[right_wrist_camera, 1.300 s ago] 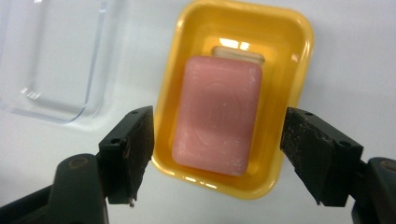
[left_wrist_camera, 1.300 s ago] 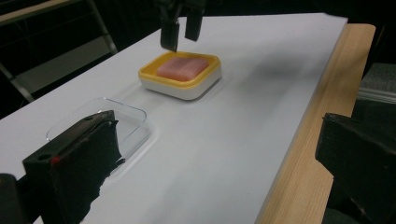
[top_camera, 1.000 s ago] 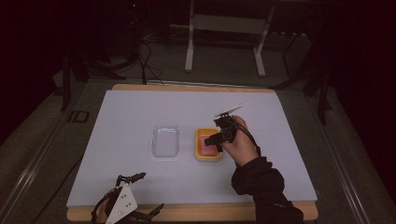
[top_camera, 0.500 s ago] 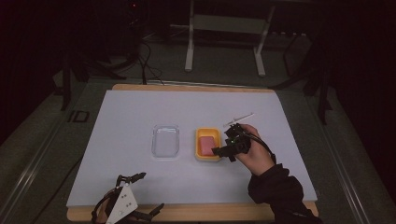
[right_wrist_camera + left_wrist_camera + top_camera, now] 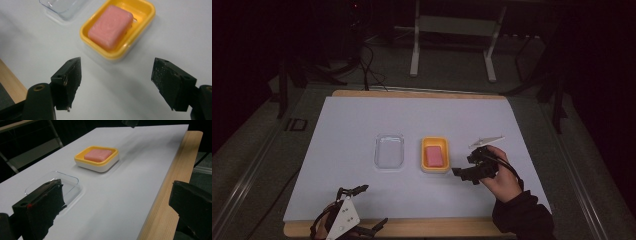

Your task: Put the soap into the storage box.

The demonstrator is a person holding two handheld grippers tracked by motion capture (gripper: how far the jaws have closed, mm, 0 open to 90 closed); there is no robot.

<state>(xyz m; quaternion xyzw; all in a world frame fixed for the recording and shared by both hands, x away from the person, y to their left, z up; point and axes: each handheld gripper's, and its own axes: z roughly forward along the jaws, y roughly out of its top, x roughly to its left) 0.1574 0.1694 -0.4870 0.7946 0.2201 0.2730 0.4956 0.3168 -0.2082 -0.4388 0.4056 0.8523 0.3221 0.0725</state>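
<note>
The pink rectangular soap bar (image 5: 110, 26) lies in the yellow plastic dish (image 5: 146, 10) on the white sheet; the right gripper (image 5: 468, 170), jaws just widened and empty, sits beside it; the left gripper (image 5: 362, 207) rests agape near the table's edge.

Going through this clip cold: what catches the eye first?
The pink soap bar in its yellow rectangular dish at mid-table, the one bright spot on the white sheet. Left of it lies a clear plastic lid; right of it hovers the right gripper, jaws open and empty.
</note>
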